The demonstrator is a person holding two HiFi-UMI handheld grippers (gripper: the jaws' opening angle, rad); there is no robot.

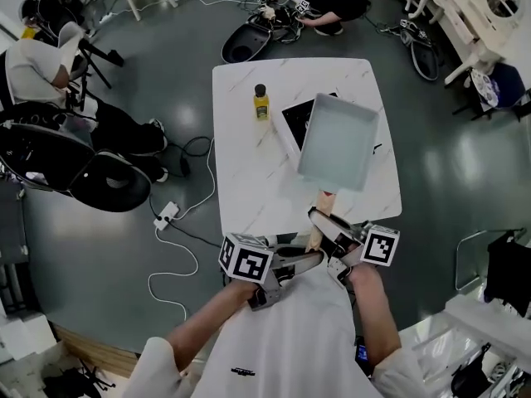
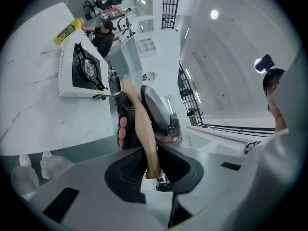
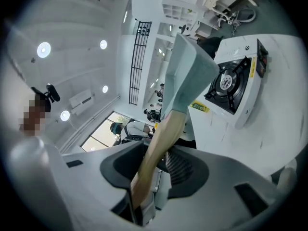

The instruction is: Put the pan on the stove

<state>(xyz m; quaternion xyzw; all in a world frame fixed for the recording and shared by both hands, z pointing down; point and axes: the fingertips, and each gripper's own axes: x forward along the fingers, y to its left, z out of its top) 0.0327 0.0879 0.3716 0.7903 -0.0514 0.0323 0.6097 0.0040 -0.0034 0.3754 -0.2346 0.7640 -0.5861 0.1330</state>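
Though the pan [image 1: 338, 143] half-hides the stove [image 1: 296, 116] overhead, left tongs [image 2: 153, 170] and right tongs [image 3: 147, 186] pinch its handle [image 1: 318, 222].

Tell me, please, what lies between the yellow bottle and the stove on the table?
Nothing; in the head view only bare white tabletop separates the yellow bottle from the stove.

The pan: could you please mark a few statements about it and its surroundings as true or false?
1. The left gripper and the right gripper both grip the wooden handle of the pan. True.
2. The pan rests on the stove. False: it is held in the air, and the burner is bare.
3. A yellow bottle stands on the table beside the stove. True.
4. The pan is round. False: it is rectangular.
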